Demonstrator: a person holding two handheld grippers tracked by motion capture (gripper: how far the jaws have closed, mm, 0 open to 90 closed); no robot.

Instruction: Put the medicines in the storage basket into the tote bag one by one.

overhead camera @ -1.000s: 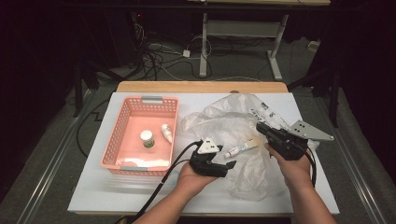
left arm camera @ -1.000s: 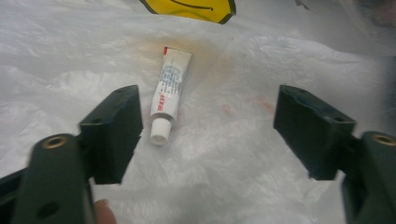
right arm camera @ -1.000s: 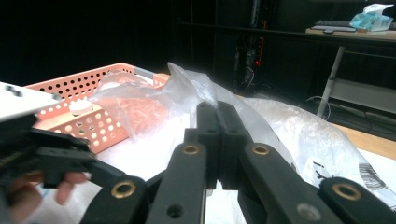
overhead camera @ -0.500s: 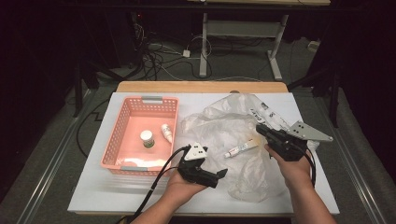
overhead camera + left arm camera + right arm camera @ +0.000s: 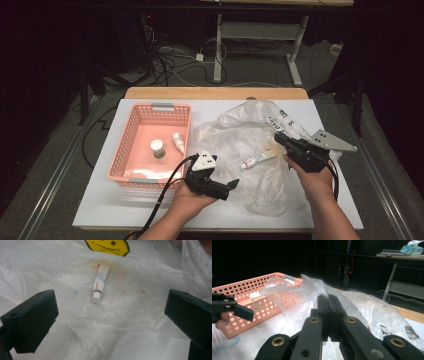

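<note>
From above, the left claw (image 5: 231,186) hovers near the table's front edge, just short of a small white tube (image 5: 257,161) lying on the crumpled clear plastic bag (image 5: 240,135). Its own camera shows its jaws spread wide and empty, framing the tube. The right claw (image 5: 278,137) is closed with its jaws pressed together, empty. A pink perforated basket (image 5: 131,134) sits toward the left edge.

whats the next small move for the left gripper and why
Probably ease the left gripper forward and down toward the small white tube. Its jaws stand wide open with the tube lying centred ahead of them on the plastic bag, not yet between them. The right gripper is shut beside the bag, so the left seems better placed.
</note>
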